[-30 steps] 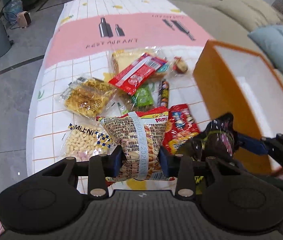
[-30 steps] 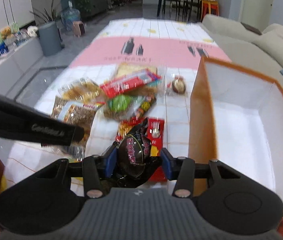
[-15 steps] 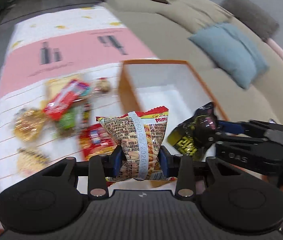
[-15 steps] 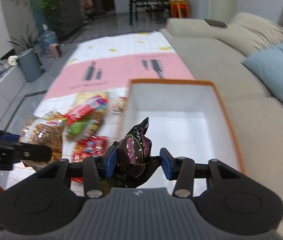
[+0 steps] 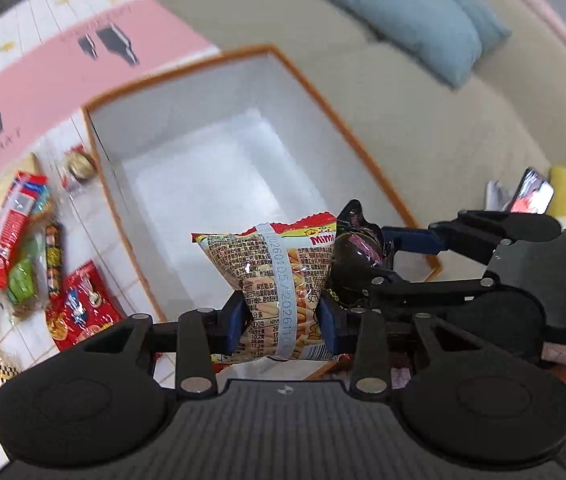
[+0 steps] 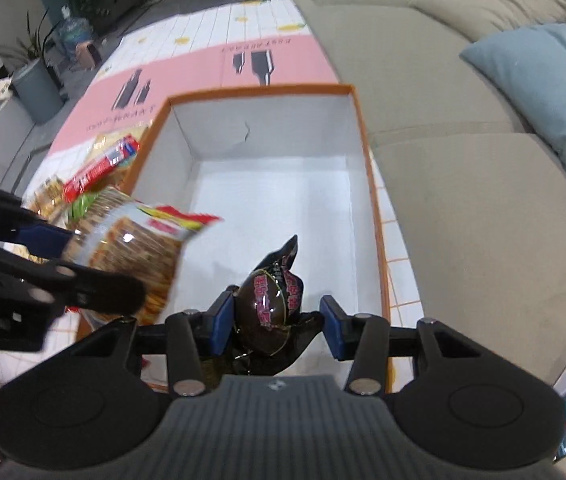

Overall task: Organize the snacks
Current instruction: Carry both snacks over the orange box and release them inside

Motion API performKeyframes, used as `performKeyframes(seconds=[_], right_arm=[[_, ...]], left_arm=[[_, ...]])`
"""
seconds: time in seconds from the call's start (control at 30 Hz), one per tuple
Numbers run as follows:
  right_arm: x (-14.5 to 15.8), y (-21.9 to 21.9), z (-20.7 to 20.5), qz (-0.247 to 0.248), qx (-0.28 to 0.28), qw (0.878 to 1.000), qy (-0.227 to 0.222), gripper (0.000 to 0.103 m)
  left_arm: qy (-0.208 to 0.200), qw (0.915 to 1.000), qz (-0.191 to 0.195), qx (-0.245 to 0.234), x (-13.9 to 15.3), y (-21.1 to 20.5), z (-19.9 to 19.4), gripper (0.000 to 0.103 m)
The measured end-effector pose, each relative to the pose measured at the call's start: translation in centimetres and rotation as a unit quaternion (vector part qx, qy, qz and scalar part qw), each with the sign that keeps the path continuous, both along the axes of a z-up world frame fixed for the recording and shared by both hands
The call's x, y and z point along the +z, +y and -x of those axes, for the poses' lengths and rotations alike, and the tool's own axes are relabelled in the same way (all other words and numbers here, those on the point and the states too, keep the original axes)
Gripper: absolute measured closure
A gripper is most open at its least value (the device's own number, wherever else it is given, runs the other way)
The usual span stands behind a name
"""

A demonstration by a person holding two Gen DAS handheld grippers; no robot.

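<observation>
Snack bag (image 5: 279, 280), red-topped with printed text, pinched above orange-rimmed box (image 5: 187, 128).

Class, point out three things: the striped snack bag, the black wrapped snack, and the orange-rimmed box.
striped snack bag (image 5: 279, 288), left wrist view, its middle.
black wrapped snack (image 6: 271, 300), right wrist view, its bulging centre.
orange-rimmed box (image 6: 259, 92), right wrist view, far rim.

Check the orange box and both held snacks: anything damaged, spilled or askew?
One small flaw: the orange box has a crack-like mark on its far inner wall. Otherwise nothing stands out; the Mimi snack bag and black wrapped snack look intact.
</observation>
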State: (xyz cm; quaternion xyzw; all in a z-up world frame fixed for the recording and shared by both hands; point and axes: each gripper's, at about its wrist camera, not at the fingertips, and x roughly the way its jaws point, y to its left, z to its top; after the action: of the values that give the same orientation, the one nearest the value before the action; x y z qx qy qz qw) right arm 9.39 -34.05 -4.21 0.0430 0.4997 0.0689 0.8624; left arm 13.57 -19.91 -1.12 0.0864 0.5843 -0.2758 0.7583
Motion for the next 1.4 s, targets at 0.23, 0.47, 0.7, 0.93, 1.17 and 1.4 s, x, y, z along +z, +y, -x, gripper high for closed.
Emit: performKeyframes(seconds=[0.23,0.47,0.7,0.93,1.17,1.4], right_arm=[[-3.1,-0.4,-1.6,-0.009,0.035,0.998,0.048,0.058],[-4.9,1.1,-2.8,0.010,0.089,0.993,0.080,0.059],[-6.2,1.3,-3.7,0.013,0.108,0.988,0.110,0.060],[-6.7,1.1,-3.6,0.000,0.102,0.987,0.125,0.059],[-6.1,1.7,-3.3,0.022,0.097,0.988,0.120,0.053],[-5.0,2.4,-2.6,0.044,0.101,0.988,0.104,0.046]], left_arm=[[0.035,0.9980,-0.049,-0.016,-2.7,-1.1,-1.4,0.060],[0.065,0.9944,-0.080,-0.021,-5.2,-1.7,-2.5,0.060],[0.073,0.9916,-0.102,-0.029,-6.4,-2.7,-2.5,0.060],[0.075,0.9913,-0.105,-0.026,-6.8,-2.4,-2.5,0.053],[0.078,0.9921,-0.098,-0.009,-5.9,-1.8,-2.4,0.049],[0.068,0.9951,-0.072,-0.002,-4.4,-0.4,-1.7,0.049]])
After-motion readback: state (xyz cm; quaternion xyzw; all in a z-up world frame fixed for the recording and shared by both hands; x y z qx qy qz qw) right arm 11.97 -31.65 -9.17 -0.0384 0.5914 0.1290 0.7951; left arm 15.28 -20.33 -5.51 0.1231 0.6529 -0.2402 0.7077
